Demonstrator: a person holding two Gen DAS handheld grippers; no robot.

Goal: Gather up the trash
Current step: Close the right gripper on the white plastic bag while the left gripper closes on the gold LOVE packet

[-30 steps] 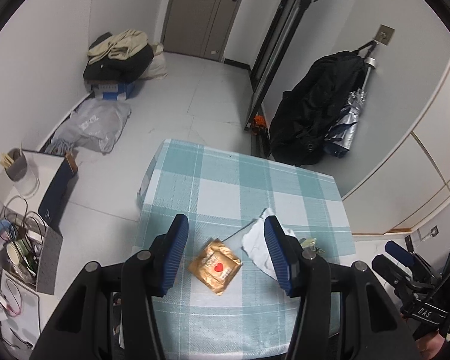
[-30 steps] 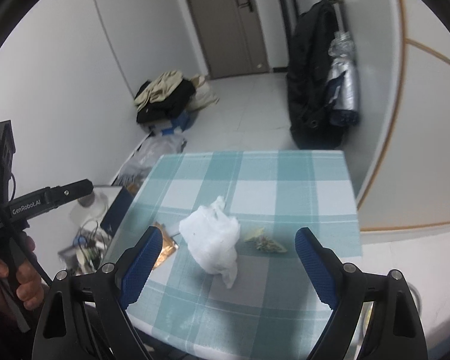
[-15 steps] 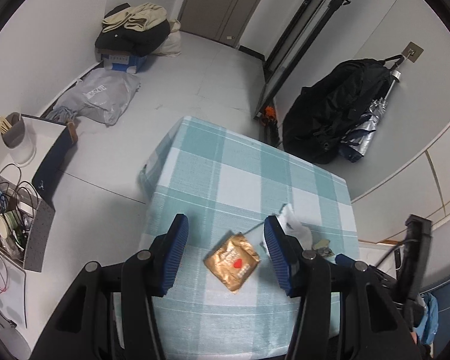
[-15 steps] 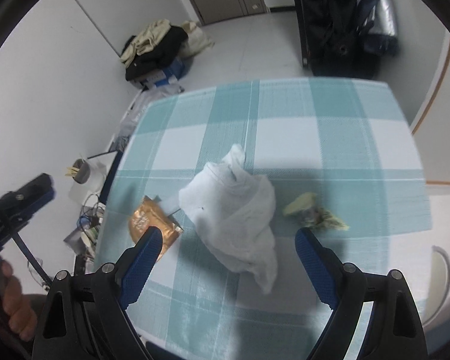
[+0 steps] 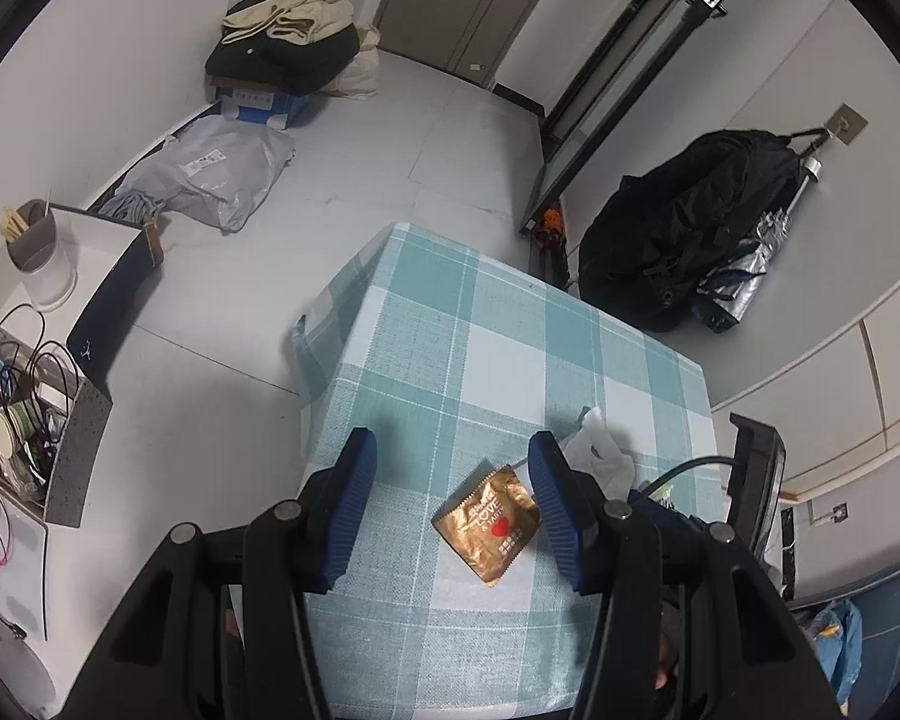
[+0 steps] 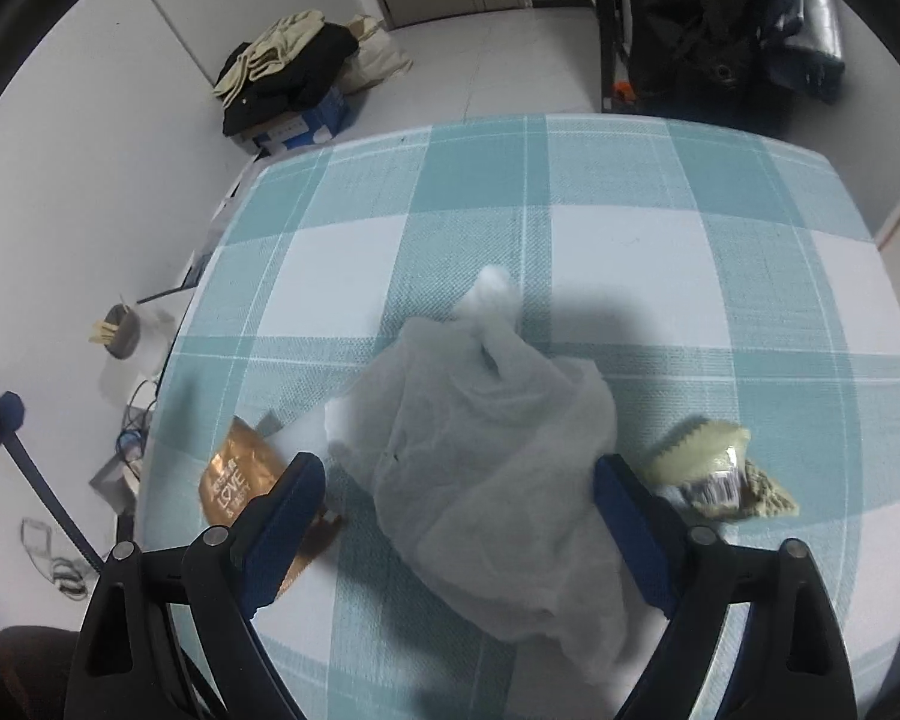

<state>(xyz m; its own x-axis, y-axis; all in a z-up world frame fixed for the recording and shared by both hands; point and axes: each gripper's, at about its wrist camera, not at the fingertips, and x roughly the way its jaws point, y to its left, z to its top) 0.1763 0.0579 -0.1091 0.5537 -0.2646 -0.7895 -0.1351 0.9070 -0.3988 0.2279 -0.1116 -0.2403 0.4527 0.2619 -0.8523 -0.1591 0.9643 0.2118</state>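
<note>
A crumpled white plastic bag (image 6: pixel 486 420) lies mid-table on the teal checked tablecloth (image 6: pixel 630 180). My right gripper (image 6: pixel 459 468) hovers low over it, jaws wide open. The bag shows between the fingers, and the pads do not press on it. A gold snack wrapper (image 6: pixel 234 480) lies to the bag's left and a pale green wrapper (image 6: pixel 714 474) to its right. In the left wrist view, my left gripper (image 5: pixel 450 450) is half open above the gold wrapper (image 5: pixel 489 522), which lies flat near the right finger, untouched. The white bag (image 5: pixel 597 459) peeks out behind that finger.
The table's left edge (image 5: pixel 306 360) drops to a grey floor. A shelf with a cup (image 5: pixel 36 252) and tangled cables (image 5: pixel 24 372) stands at the left. Clothes on a box (image 5: pixel 282 54) and a grey parcel bag (image 5: pixel 210 174) lie by the far wall; a black bag (image 5: pixel 684 228) hangs at the right.
My right gripper has come down and forward, so the white bag now fills the space between its fingers. The left gripper shifted and rolled slightly; the gold wrapper now sits nearer its right finger.
</note>
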